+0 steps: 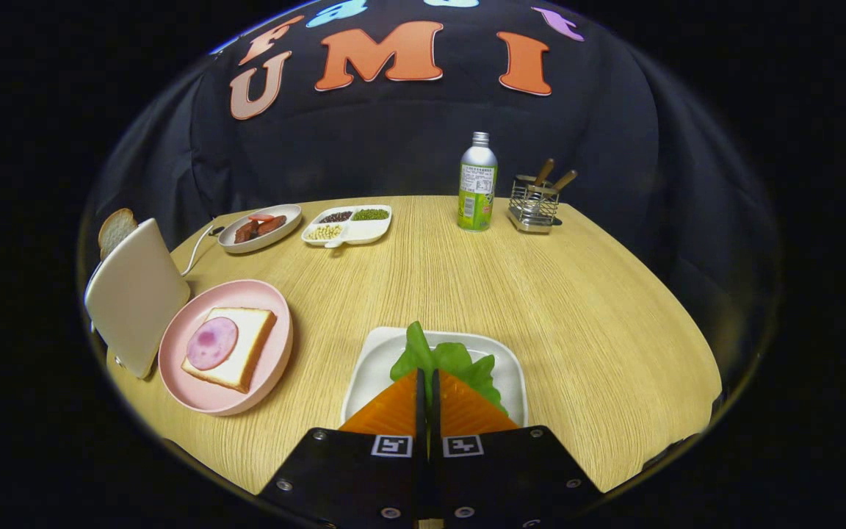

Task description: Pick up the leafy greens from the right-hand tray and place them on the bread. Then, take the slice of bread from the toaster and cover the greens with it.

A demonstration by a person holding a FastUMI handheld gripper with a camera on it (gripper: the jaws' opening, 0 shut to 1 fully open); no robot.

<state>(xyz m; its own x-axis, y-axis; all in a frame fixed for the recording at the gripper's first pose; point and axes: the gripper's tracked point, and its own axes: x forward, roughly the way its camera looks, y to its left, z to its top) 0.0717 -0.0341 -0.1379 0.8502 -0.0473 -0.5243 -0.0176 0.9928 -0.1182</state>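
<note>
Gripper (pixel 427 382) fingers pinched together on the lettuce (pixel 452 361) over the white tray (pixel 382 353) on the table (pixel 577 294), with ham-topped bread (pixel 247 345) on the pink plate (pixel 195 393) and another slice (pixel 116 228) in the toaster (pixel 136 294).

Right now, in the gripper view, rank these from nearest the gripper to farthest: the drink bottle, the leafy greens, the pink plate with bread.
1. Leafy greens: pinched between the fingers of the gripper, over the white tray.
2. Pink plate: off to the left, beside the toaster.
3. Drink bottle: across the table, near its far edge.
</note>
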